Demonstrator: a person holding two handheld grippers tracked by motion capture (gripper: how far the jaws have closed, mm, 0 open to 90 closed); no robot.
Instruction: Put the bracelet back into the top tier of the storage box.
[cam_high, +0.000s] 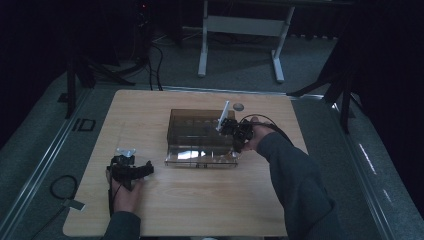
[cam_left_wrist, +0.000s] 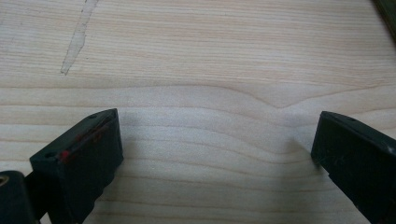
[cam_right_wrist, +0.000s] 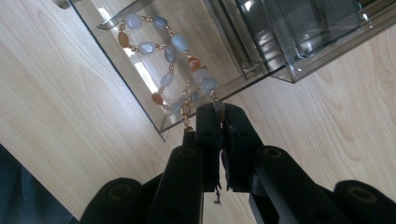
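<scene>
Bracelet (cam_right_wrist: 170, 70) of pale blue & orange beads hangs from the right claw (cam_right_wrist: 219, 114), pinched tight by one end, dangling over the clear box (cam_high: 202, 137) at its right front corner, lowest beads above the box's open tray. Judging by that: pickup done, drop into box left, approx halfway. Left claw (cam_left_wrist: 215, 149) spread wide, nothing in it, low over bare desk (cam_left_wrist: 210, 56) well left of box. No readable brand or writing on box or desk

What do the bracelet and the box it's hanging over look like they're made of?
Bracelet: polished stone or glass beads, milky blue-grey and orange, with small gold-coloured spacers; they look glossy and translucent. Box: smoky clear plastic, probably acrylic, see-through with sharp reflections.
</scene>
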